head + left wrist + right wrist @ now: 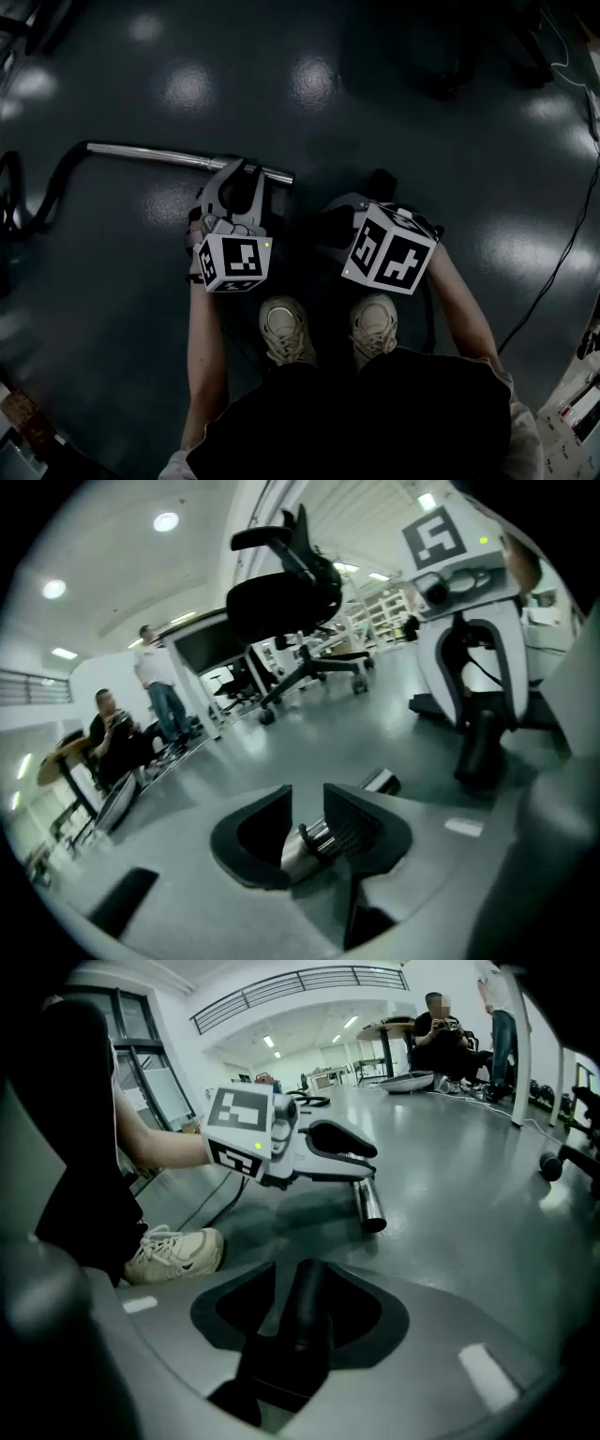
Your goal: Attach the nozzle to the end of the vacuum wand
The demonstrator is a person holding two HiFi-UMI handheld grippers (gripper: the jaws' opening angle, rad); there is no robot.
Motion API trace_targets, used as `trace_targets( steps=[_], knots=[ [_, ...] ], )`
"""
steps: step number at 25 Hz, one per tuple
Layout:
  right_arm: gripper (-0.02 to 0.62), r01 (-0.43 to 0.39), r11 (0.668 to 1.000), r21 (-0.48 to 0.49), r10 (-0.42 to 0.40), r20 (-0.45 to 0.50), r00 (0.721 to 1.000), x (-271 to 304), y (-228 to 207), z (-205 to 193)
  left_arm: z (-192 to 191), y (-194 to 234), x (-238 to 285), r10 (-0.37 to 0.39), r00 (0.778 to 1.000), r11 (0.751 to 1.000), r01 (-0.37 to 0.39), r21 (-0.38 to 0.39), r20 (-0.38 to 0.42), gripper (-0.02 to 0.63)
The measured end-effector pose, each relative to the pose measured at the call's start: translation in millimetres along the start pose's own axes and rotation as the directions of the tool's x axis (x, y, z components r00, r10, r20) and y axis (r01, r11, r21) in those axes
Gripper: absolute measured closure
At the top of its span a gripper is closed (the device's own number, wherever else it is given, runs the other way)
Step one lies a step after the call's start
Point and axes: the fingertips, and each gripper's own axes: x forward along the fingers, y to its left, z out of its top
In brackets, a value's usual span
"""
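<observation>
The chrome vacuum wand [159,155] lies flat on the dark floor, its open end [370,1206] toward the right. My left gripper [244,171] straddles the wand near that end. In the left gripper view the wand [314,841] sits between the parted jaws with a gap on the left side, so the left gripper [307,803] is open. The black nozzle [305,1302] stands between the jaws of my right gripper [302,1283], with dark gaps on both sides. The left gripper view shows the right gripper [480,710] a little right of the wand's end, over the nozzle [478,747].
My two pale shoes [286,330] [373,328] stand just behind the grippers. A black hose [37,202] runs off the wand at the left. A cable [553,272] trails on the floor at the right. An office chair [286,592] and seated people [112,733] are farther off.
</observation>
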Motion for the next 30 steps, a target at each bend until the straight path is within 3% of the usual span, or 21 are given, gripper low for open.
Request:
trace_targets(
  steps=[2,4,5,7,10,13,15,18,21,24,30],
  knots=[
    [0.431,0.02,1.0,-0.011,-0.02,-0.033,0.999,4.2,-3.3,-7.4,-0.8,-8.3,2.1,-0.096,0.995,0.983,0.1,0.152,-0.032,0.446],
    [0.454,0.039,0.999,-0.016,-0.04,-0.054,0.998,5.9,-6.4,-10.2,-3.5,-13.8,1.8,-0.156,0.984,0.931,0.174,0.32,-0.081,0.433],
    [0.459,0.045,0.999,-0.022,-0.047,-0.064,0.997,6.6,-7.4,-10.6,-5.5,-16.0,0.7,-0.178,0.978,0.89,0.206,0.408,-0.106,0.434],
    [0.469,0.049,0.998,-0.034,-0.052,-0.083,0.995,7.4,-8.3,-11.3,-13.3,-19.2,-2.7,-0.211,0.961,0.779,0.276,0.564,-0.179,0.443],
    [0.468,0.041,0.999,-0.032,-0.044,-0.09,0.995,5.9,-8.7,-12.4,-34.4,-9.4,-6.5,-0.207,0.925,0.614,0.377,0.694,-0.32,0.443],
    [0.463,0.034,0.999,-0.033,-0.037,-0.1,0.994,6.4,-10.1,-14.6,-59.6,8.8,-0.8,-0.152,0.888,0.502,0.447,0.74,-0.434,0.429],
    [0.463,0.023,0.999,-0.029,-0.026,-0.109,0.994,10.2,-9.2,-14.3,-74.9,11.4,6.2,-0.133,0.87,0.453,0.479,0.752,-0.474,0.423],
    [0.457,0.003,1.0,-0.014,-0.005,-0.124,0.992,14.5,-10.7,-13.3,-82.9,9.2,15.5,-0.12,0.844,0.43,0.519,0.739,-0.523,0.39],
    [0.431,0.021,0.999,-0.029,-0.025,-0.154,0.988,20.1,-13.4,-14.7,-81.6,7.8,19.8,-0.134,0.822,0.458,0.547,0.701,-0.553,0.396],
    [0.44,0.042,0.998,-0.051,-0.049,-0.131,0.99,23.2,-11.7,-12.4,-79.9,4.7,18.5,-0.217,0.825,0.501,0.553,0.666,-0.521,0.411],
    [0.448,0.172,0.985,0.024,-0.172,0.007,0.985,-0.8,-41.5,-5.2,-60.3,1.6,-2.7,-0.248,0.855,0.516,0.514,0.685,-0.454,0.413]
  ],
)
